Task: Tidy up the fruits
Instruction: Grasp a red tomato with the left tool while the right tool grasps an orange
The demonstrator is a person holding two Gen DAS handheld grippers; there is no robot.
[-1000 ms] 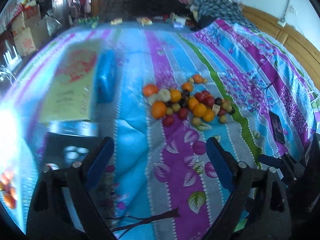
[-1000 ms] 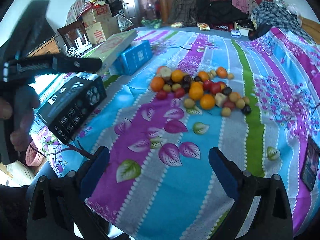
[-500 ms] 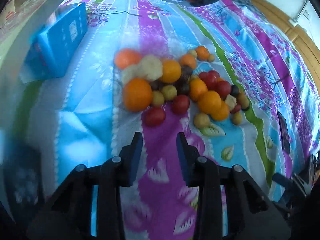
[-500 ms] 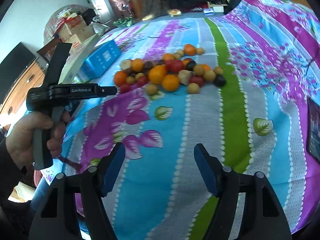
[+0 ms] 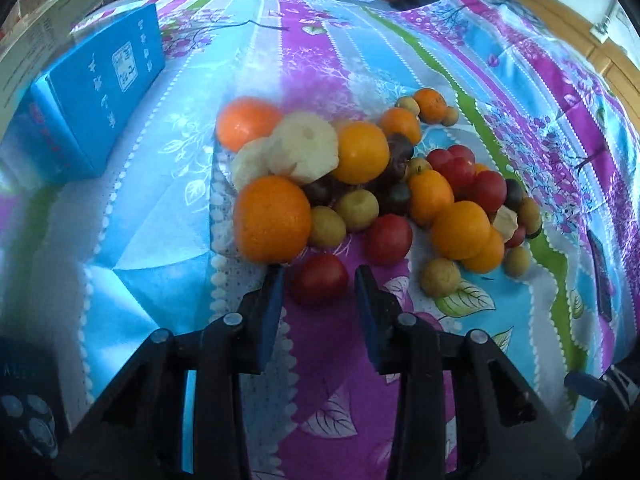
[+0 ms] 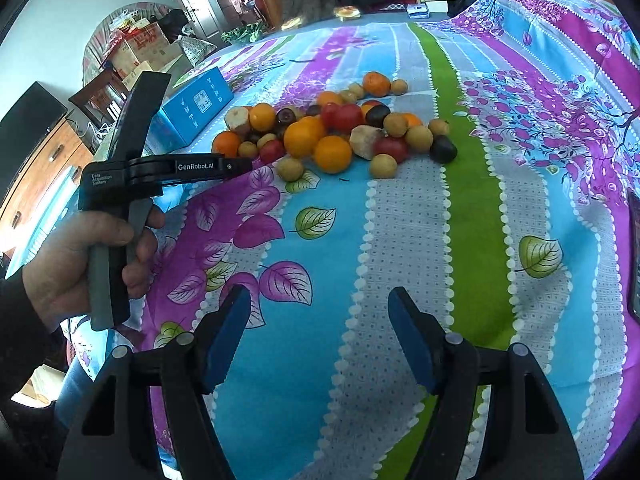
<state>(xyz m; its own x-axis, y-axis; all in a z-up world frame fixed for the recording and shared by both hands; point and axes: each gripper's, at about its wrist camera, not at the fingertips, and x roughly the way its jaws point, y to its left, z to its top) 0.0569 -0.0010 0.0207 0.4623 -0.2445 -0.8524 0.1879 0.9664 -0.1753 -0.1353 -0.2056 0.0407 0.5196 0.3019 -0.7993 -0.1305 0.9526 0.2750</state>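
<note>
Left gripper [image 5: 319, 280] narrow around a red fruit [image 5: 319, 285] at the fruit pile's [image 5: 360, 188] near edge, pads not touching it, right gripper [image 6: 319, 312] wide and empty, well short of the pile, blue box [image 5: 96, 92] beside the pile

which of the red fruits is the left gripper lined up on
The lone red fruit at the pile's near edge, between the left gripper jaws, just below the big orange. The other red ones lie farther back.

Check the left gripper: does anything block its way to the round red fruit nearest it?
Nothing visible does. The round red fruit lies in the gap of the left gripper; the big orange sits just beyond one fingertip.
</note>
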